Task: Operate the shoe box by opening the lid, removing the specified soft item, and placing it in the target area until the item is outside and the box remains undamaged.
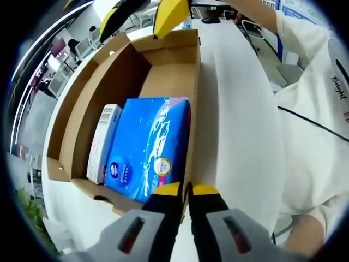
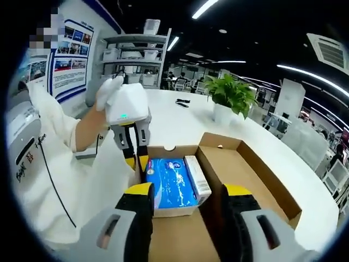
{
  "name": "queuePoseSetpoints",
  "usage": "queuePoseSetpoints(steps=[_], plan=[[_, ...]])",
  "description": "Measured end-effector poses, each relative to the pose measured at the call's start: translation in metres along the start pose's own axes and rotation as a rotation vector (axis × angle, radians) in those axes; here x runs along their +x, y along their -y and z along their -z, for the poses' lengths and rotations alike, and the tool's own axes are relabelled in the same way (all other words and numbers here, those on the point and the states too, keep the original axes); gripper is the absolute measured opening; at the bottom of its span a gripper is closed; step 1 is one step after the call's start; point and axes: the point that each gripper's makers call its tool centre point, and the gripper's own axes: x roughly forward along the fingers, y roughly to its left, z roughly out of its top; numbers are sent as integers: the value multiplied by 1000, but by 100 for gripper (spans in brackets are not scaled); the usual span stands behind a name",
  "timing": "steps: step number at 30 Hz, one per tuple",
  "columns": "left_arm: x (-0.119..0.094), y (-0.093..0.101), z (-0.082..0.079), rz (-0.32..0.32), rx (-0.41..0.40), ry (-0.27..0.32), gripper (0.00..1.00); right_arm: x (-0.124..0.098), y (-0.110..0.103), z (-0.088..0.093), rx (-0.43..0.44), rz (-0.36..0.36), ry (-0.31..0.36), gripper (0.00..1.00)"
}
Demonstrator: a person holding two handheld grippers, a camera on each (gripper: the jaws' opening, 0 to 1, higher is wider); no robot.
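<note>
An open cardboard shoe box (image 1: pixel 169 60) lies on a white table, its lid (image 1: pixel 76 103) folded out flat beside it. Inside lie a blue soft tissue pack (image 1: pixel 150 144) and a narrow white carton (image 1: pixel 103 142). My left gripper (image 1: pixel 187 191) is pinched on the box's side wall at the near corner. In the right gripper view that left gripper (image 2: pixel 136 162) is held by a gloved hand at the far-left corner of the box (image 2: pixel 180 148), beside the blue pack (image 2: pixel 169 183). My right gripper (image 2: pixel 188 191) is open over the box's near end; its yellow fingers (image 1: pixel 169 16) show beyond the far wall.
The white table (image 2: pixel 185 117) stretches on past the box, with a potted plant (image 2: pixel 232 95) and small dark items (image 2: pixel 182 102) on it. The open lid (image 2: pixel 256 169) lies to the right. A person in white clothes (image 1: pixel 316 109) stands close by. Shelving (image 2: pixel 136 60) stands behind.
</note>
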Motion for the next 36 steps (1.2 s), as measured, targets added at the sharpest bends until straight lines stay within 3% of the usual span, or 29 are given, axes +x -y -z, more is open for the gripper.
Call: queuePoseSetpoints(steps=[5, 8, 13, 26, 36], plan=[[0, 0, 0, 1, -10, 3, 5, 10, -2, 5, -30, -29, -40, 50], [0, 0, 0, 7, -15, 2, 4, 15, -8, 1, -13, -82, -13, 49], [0, 0, 0, 10, -8, 3, 4, 21, -4, 4, -48, -68, -58, 49], [0, 0, 0, 9, -10, 0, 4, 36, -13, 18, -48, -119, -122, 52], [0, 0, 0, 7, -7, 2, 4, 41, -13, 14, -58, -130, -119, 52]])
